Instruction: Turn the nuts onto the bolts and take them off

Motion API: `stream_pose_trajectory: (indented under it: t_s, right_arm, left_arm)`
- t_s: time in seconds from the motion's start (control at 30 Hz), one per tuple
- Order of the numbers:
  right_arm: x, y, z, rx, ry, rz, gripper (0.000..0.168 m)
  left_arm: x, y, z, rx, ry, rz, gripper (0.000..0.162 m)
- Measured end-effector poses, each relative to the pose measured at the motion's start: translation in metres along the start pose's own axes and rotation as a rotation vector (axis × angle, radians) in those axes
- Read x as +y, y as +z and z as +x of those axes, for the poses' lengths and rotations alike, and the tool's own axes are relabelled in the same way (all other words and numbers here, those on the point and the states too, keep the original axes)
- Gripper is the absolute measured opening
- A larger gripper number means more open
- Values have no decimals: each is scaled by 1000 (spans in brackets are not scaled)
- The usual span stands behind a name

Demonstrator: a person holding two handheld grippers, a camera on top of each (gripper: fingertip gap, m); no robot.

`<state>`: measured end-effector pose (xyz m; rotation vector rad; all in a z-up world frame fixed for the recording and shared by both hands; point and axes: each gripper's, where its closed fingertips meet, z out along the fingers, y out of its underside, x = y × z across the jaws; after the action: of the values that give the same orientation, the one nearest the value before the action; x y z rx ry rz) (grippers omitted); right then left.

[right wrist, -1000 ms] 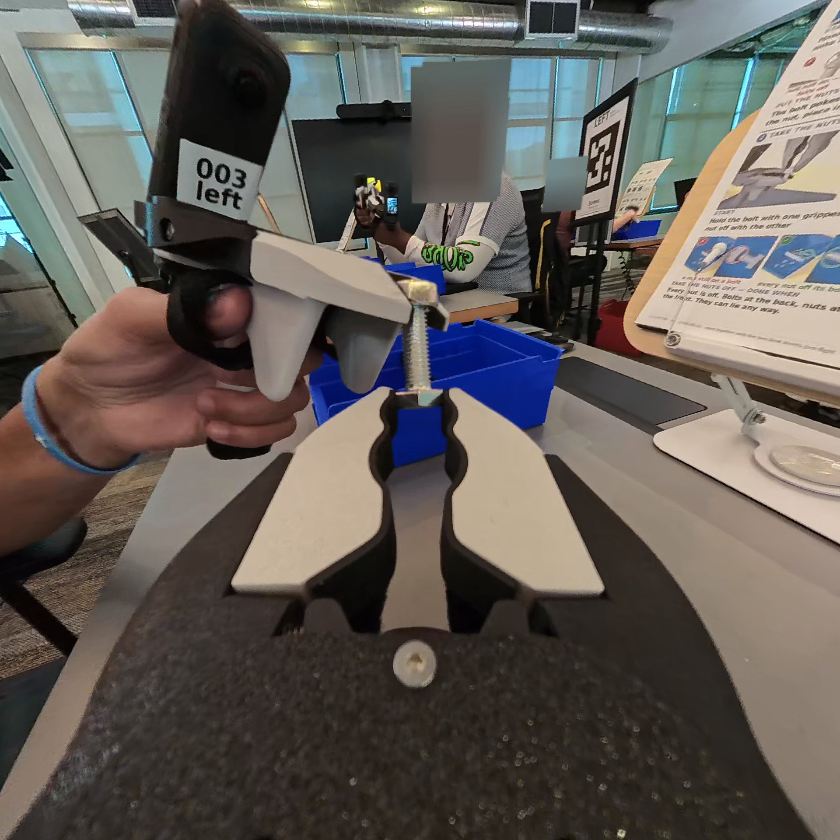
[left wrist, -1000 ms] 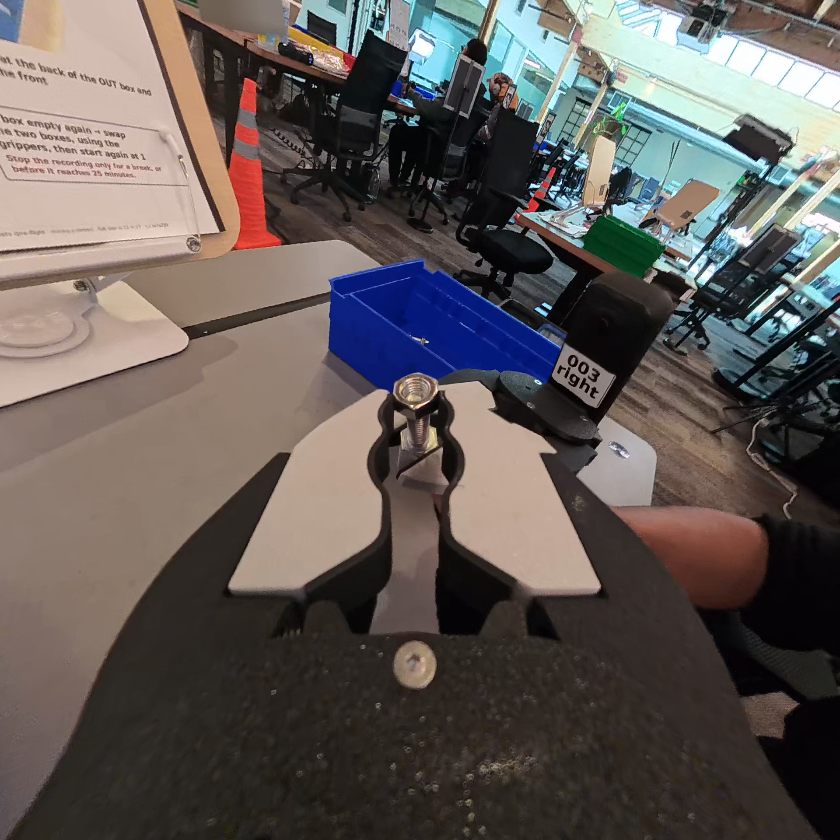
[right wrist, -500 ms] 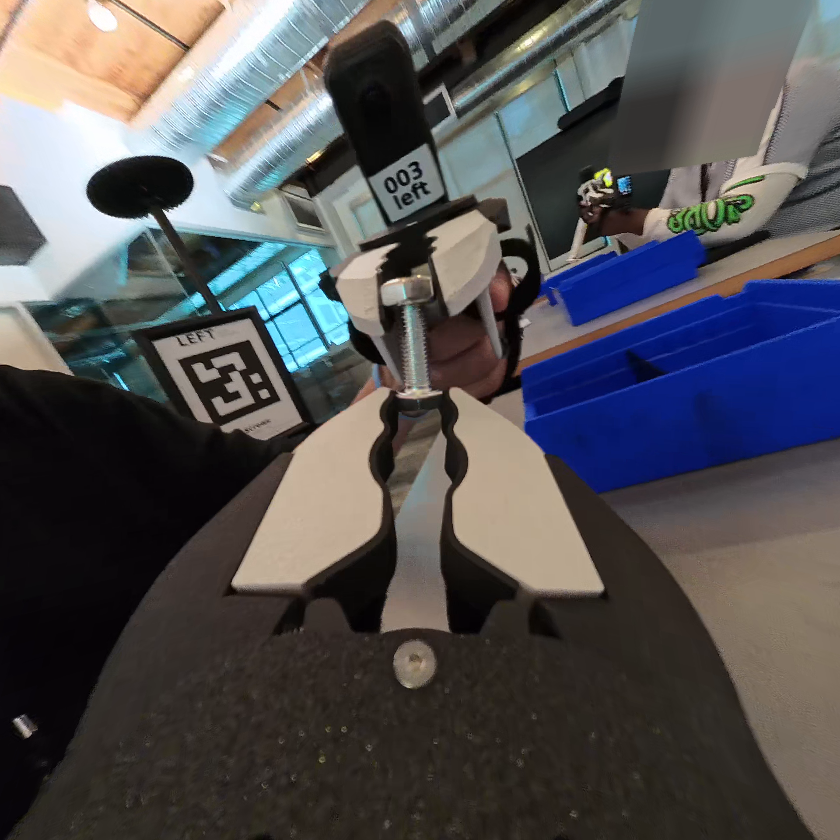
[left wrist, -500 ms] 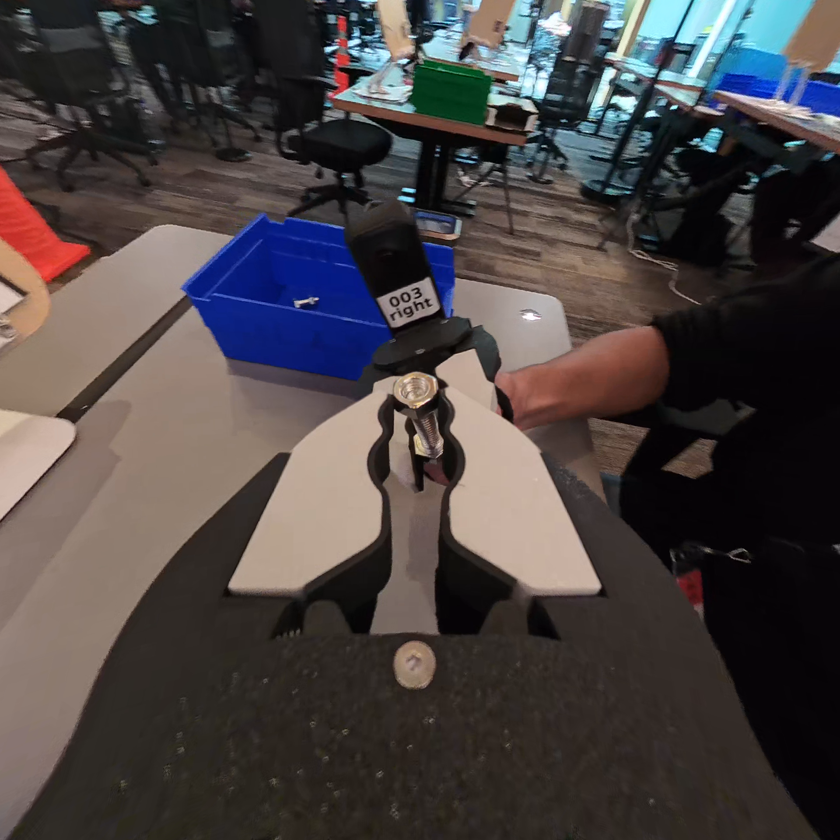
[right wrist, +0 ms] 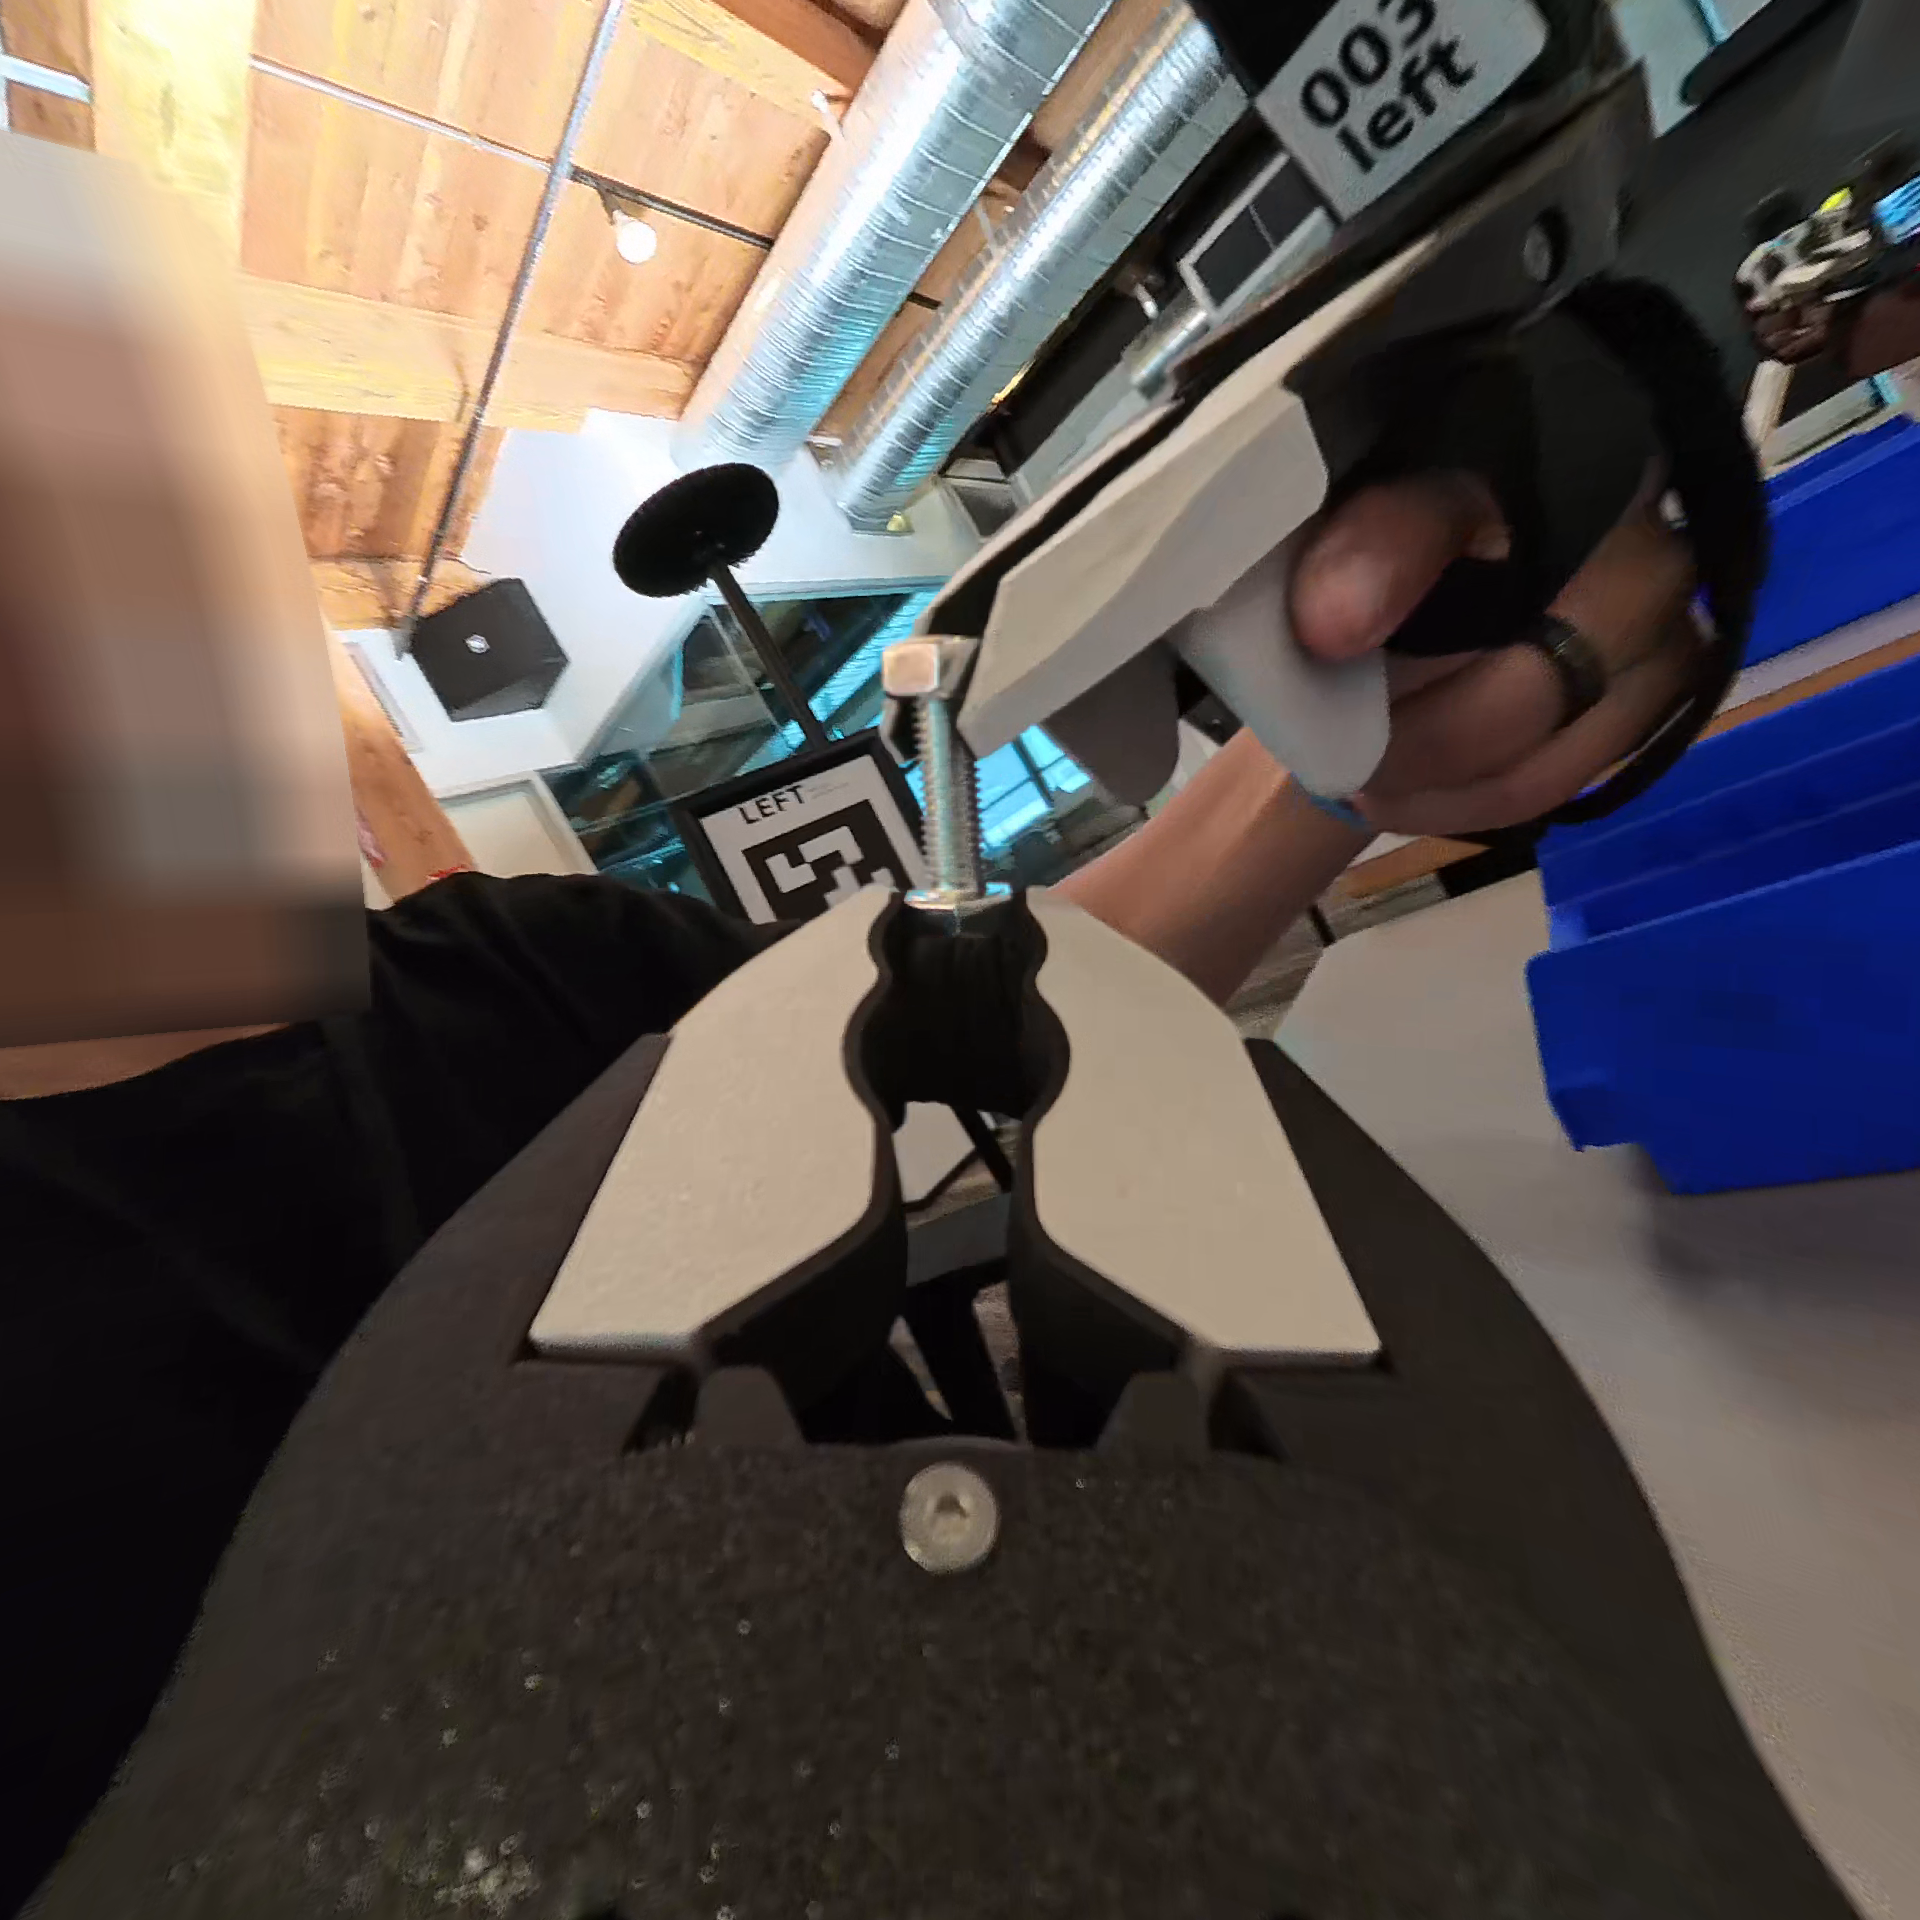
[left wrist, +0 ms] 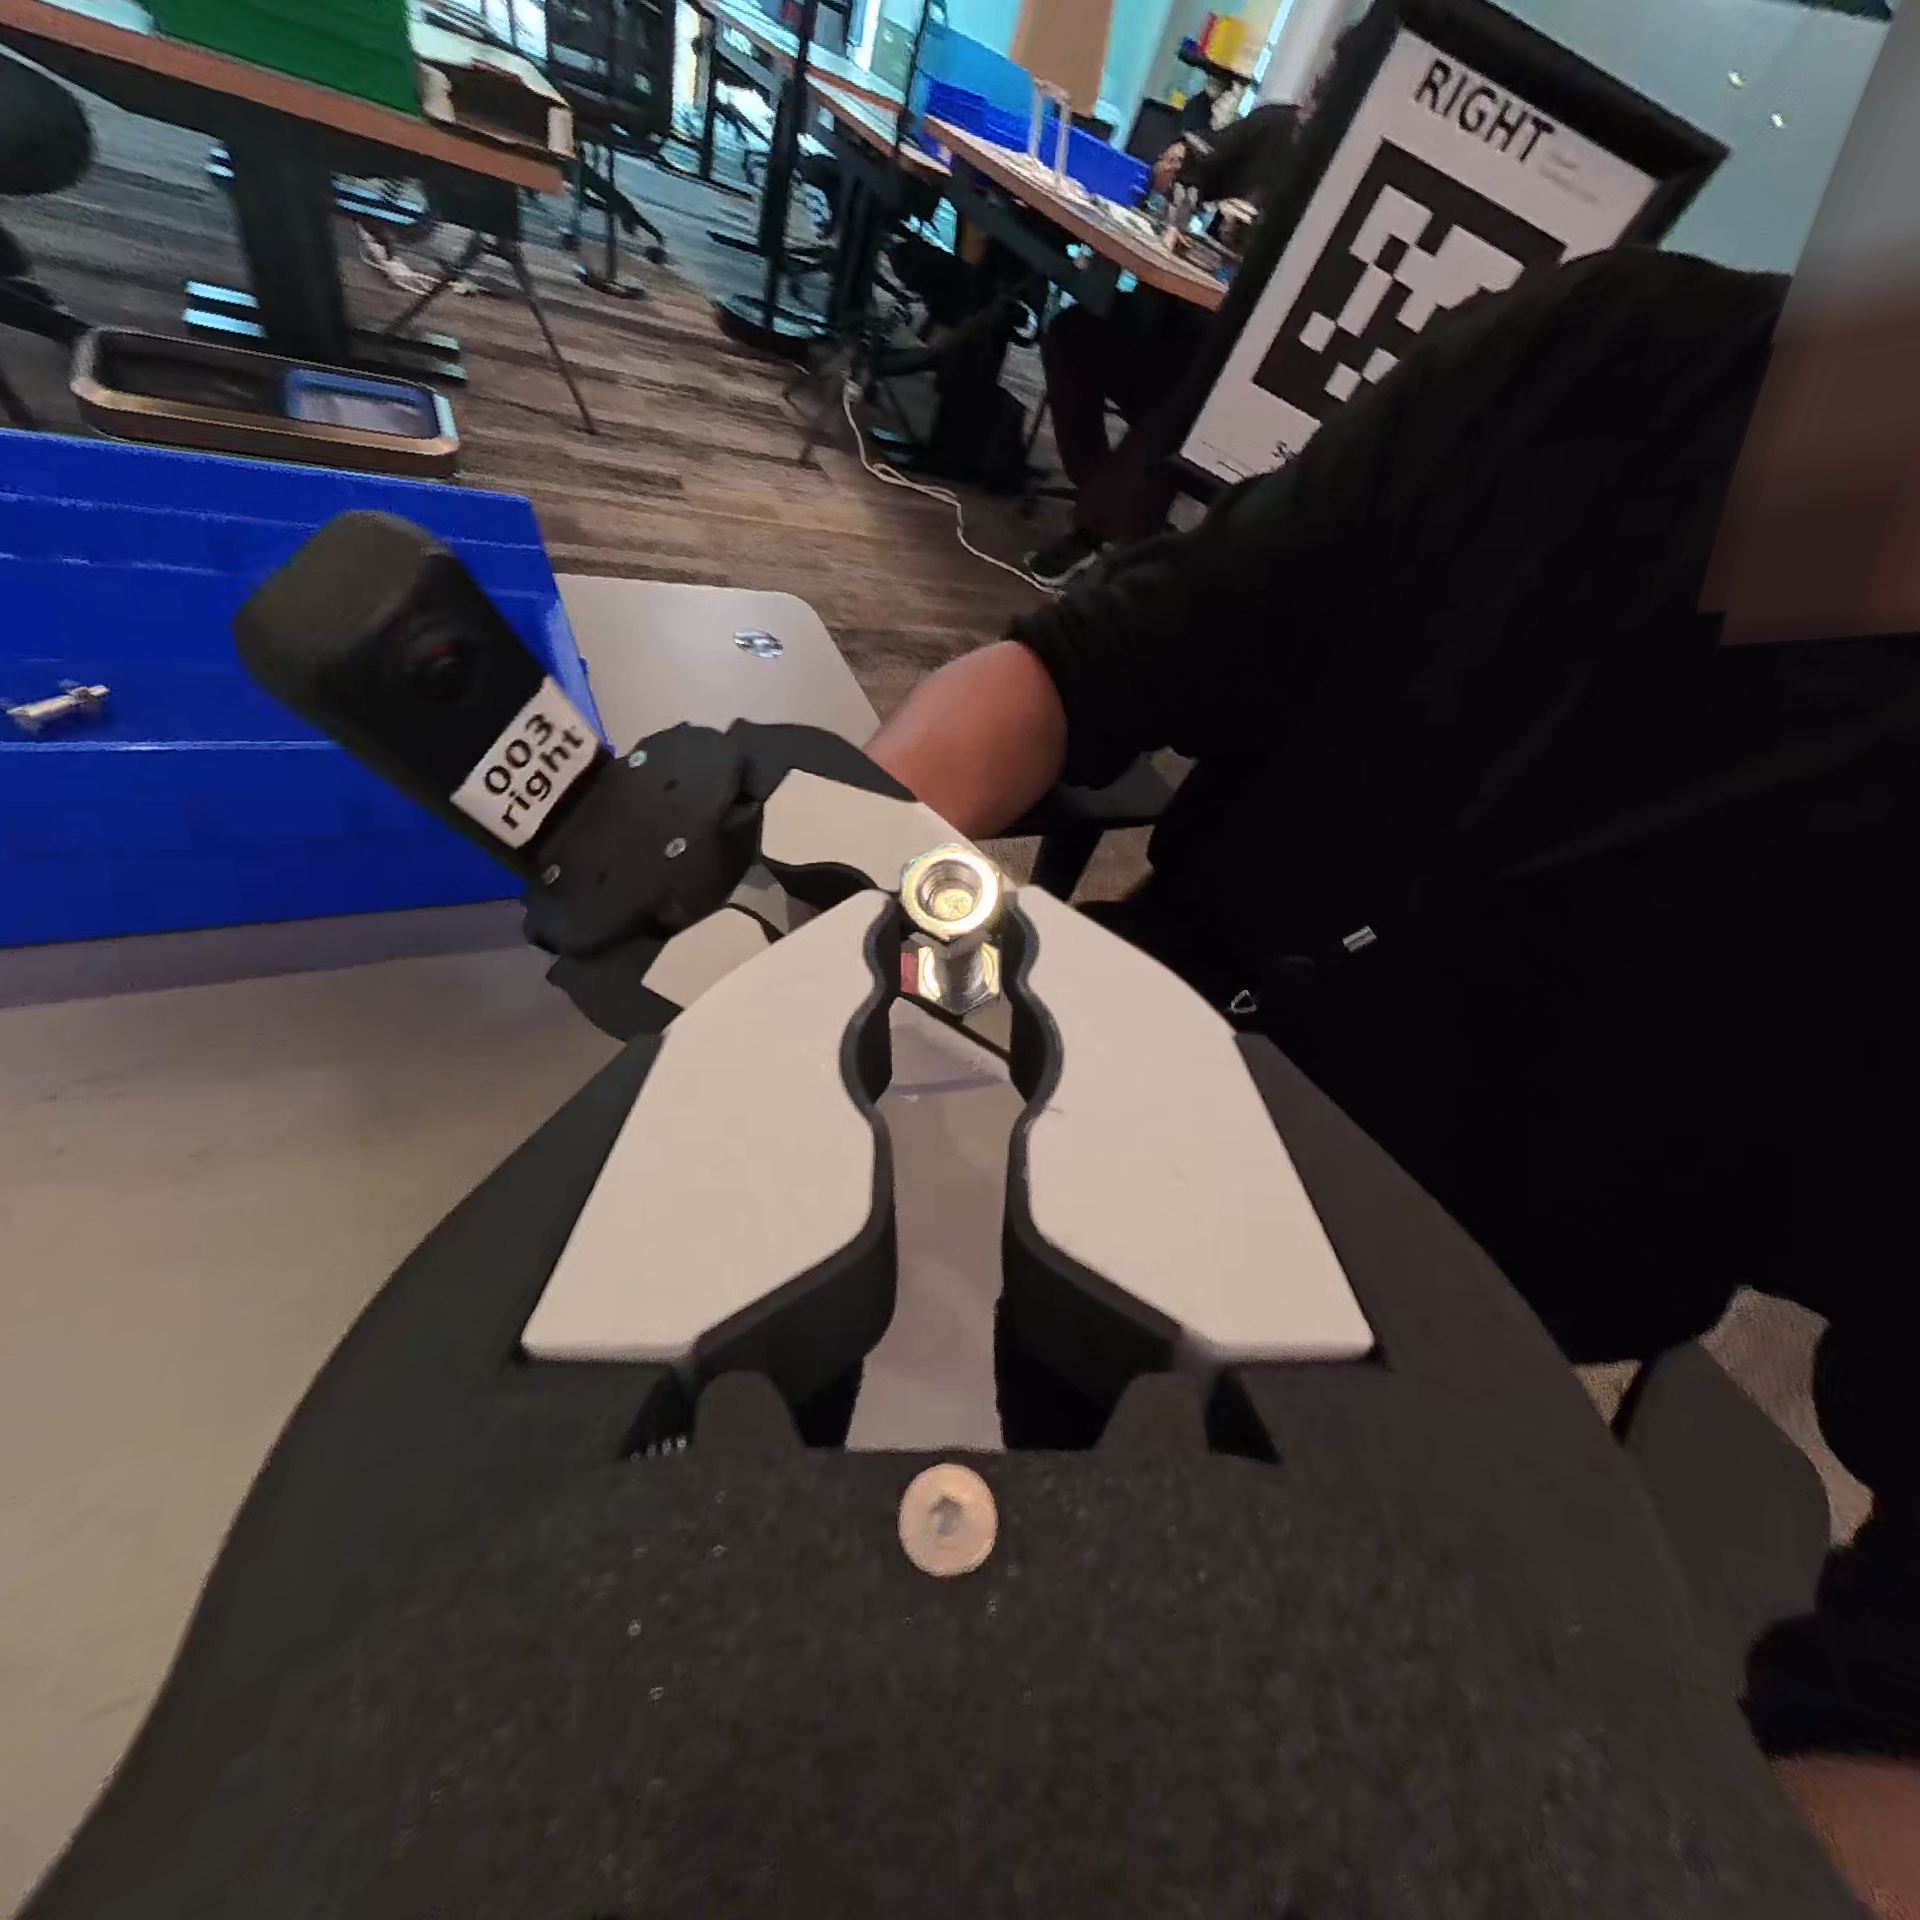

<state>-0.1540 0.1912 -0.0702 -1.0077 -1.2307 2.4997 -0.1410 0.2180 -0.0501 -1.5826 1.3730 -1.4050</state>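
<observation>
Bolt, a shiny threaded steel one [right wrist: 951,800], hangs between both tools: left hand-held gripper [left wrist: 948,914] clenched on its hex head, right hand-held gripper [right wrist: 951,909] pinching the small steel nut [right wrist: 948,902]. Light, rigid, slick, I'd say; grab flats, not threads.
</observation>
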Motion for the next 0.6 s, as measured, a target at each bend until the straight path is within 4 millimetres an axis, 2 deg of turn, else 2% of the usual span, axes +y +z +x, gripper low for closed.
stream_pose_trajectory:
  t_s: [0.23, 0.33, 0.4, 0.5, 0.6]
  right_arm:
    - [-2, -2, 3, 33, -28, 3, 17]
    - [-5, -6, 7, 88, -72, 2, 18]
    - [-9, -10, 11, 134, -112, 16, 18]
    - [-14, -19, 24, 282, -229, 13, 18]
    - [-22, -30, 35, 426, -337, 34, 18]
  left_arm:
    - [-3, 0, -3, -28, 58, -50, 19]
    - [-11, -4, -6, -71, 46, 24, 37]
    - [-19, -10, -10, -150, 58, 113, 49]
    - [-30, -25, -28, -384, 35, 326, 51]
    - [-20, -22, -35, -548, -2, 429, 57]
